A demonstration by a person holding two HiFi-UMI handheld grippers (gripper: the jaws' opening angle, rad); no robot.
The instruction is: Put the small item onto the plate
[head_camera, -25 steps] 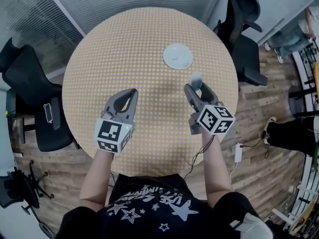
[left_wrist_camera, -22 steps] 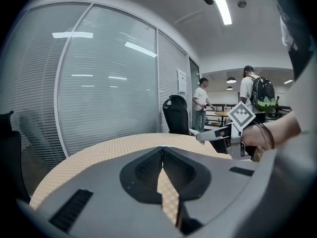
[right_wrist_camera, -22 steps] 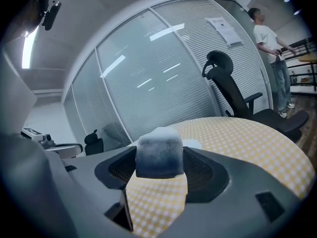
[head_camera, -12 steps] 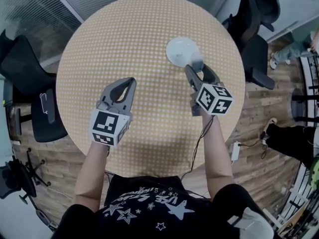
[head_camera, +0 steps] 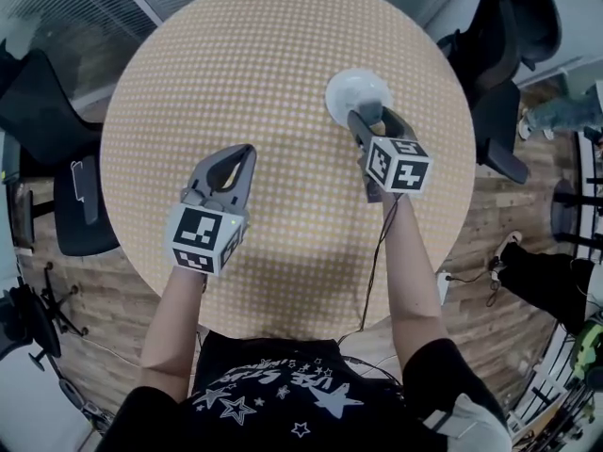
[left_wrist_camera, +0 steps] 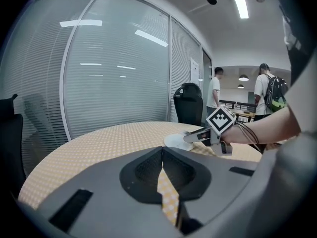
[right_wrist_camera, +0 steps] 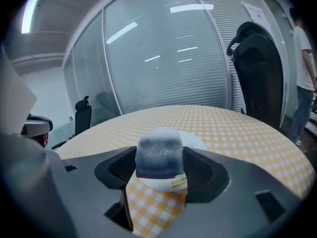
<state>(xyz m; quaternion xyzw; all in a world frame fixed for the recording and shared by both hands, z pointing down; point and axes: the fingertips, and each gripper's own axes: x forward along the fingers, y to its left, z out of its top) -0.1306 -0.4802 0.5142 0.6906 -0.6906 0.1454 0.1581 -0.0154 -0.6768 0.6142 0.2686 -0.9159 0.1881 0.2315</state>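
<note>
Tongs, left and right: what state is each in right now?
Left tongs: closed, empty.
Right tongs: closed on the small item.

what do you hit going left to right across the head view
black chair → left tongs, shut and empty → right tongs, shut on the small item → dark office chair. The plate is left out because it overlaps the right tongs.

Table: plate on far right part; right gripper, small item between jaws, at plate's near edge; left gripper well left.
</note>
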